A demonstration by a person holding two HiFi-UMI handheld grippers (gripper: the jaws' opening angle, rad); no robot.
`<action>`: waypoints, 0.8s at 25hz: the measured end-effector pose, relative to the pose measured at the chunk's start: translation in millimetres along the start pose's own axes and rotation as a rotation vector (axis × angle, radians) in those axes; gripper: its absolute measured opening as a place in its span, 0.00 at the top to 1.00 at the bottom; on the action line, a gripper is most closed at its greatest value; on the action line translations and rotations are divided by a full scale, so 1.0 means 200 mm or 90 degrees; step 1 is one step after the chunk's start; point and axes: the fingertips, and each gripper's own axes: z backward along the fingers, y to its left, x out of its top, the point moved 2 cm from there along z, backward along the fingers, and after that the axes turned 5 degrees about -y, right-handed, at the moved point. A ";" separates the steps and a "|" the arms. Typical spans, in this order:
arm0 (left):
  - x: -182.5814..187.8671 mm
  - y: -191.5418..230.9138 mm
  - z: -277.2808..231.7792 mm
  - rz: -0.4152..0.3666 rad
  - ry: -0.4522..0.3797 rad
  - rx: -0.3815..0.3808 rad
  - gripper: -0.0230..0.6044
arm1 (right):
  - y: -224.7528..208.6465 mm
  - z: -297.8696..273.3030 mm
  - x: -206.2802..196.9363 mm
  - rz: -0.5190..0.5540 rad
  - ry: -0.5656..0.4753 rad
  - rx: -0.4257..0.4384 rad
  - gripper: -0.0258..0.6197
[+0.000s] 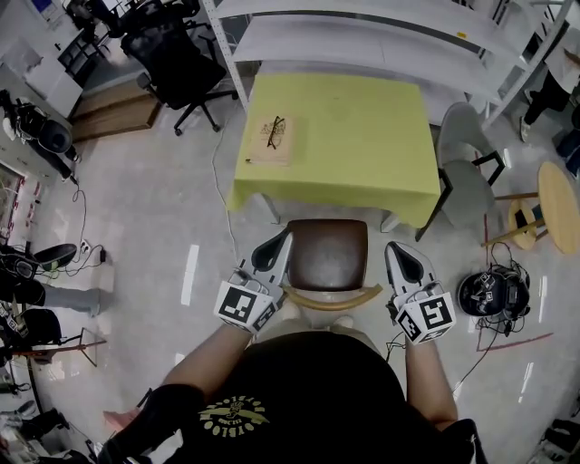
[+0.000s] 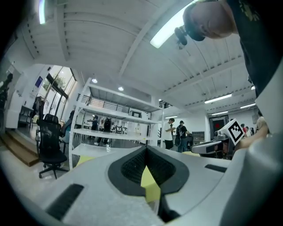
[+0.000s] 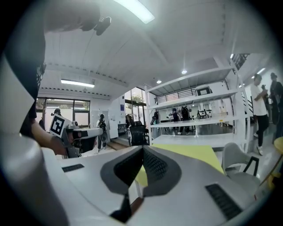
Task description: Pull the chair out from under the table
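Chair (image 1: pixel 328 256) (brown seat, curved wooden back) is standing at the near edge of the yellow-covered table (image 1: pixel 353 136), with most of its seat showing clear of the cloth.

Far to the table's left, one black office chair (image 1: pixel 172 54) is sitting on the pale, glossy floor (image 1: pixel 154 208). On the near side of the table, the left gripper (image 1: pixel 283 237) is hovering just beside the chair's left edge. Its jaws are pressing together on nothing. Its marker cube is carrying a black-and-white square pattern, no words.

On the table's left part, one pair of glasses (image 1: pixel 275 133) is lying on a tan sheet; any print there is too small to read. White shelving (image 1: pixel 362 27) is running behind the table.

The right gripper (image 1: pixel 395 251) is hanging by the chair's right edge, jaws likewise closed and empty, with its own patterned cube.

Right of the table, one grey chair (image 1: pixel 467 172) is standing. Beyond it, one round wooden stool (image 1: pixel 557 204) is standing and one black headset (image 1: pixel 492 292) is lying on the floor.
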 end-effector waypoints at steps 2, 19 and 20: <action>0.03 -0.01 -0.01 -0.029 -0.010 -0.004 0.95 | -0.01 0.01 0.04 0.009 -0.009 -0.005 0.94; 0.11 -0.04 -0.05 -0.076 -0.028 -0.001 0.95 | -0.11 0.01 0.19 0.038 -0.046 0.008 0.94; 0.11 -0.05 -0.05 -0.078 -0.029 0.002 0.95 | -0.12 0.01 0.19 0.037 -0.047 0.011 0.94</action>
